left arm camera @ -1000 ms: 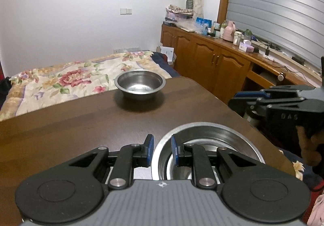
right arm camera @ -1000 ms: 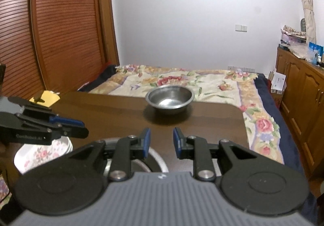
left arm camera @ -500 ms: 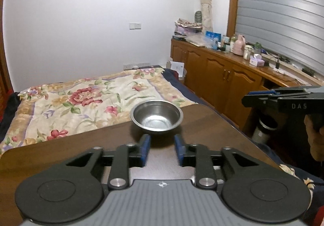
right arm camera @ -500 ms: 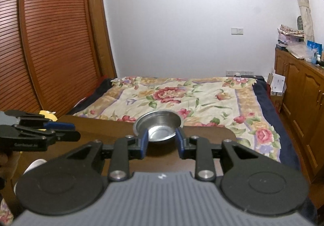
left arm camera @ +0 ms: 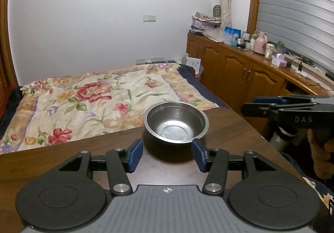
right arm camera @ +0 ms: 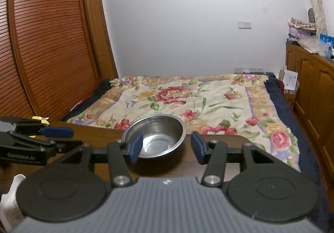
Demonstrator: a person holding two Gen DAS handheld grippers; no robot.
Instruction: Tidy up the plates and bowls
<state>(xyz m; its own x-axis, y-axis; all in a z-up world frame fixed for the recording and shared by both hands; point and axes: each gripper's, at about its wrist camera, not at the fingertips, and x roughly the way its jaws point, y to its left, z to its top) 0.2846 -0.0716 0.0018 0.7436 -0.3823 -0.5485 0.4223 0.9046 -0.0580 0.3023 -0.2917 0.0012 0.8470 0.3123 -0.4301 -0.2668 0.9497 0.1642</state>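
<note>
A small steel bowl (left arm camera: 176, 124) stands upright near the far edge of the dark wooden table (left arm camera: 62, 155). My left gripper (left arm camera: 167, 154) is open just short of the bowl, nothing between its blue pads. My right gripper (right arm camera: 166, 147) is also open, and the same steel bowl (right arm camera: 155, 135) sits just beyond its pads, untouched. In the left wrist view the right gripper (left arm camera: 258, 103) shows at the right edge, held by a hand (left arm camera: 321, 155). In the right wrist view the left gripper (right arm camera: 56, 131) shows at the left.
A bed with a floral quilt (left arm camera: 94, 95) lies past the table's far edge. Wooden cabinets (left arm camera: 240, 72) topped with bottles run along the right wall. A louvred wooden wardrobe (right arm camera: 41, 34) stands on the left. A white plate edge (right arm camera: 12, 187) shows at lower left of the right wrist view.
Both grippers have opened wide and moved forward towards the small steel bowl. The large steel bowl under the left gripper a second ago has dropped out of view.
</note>
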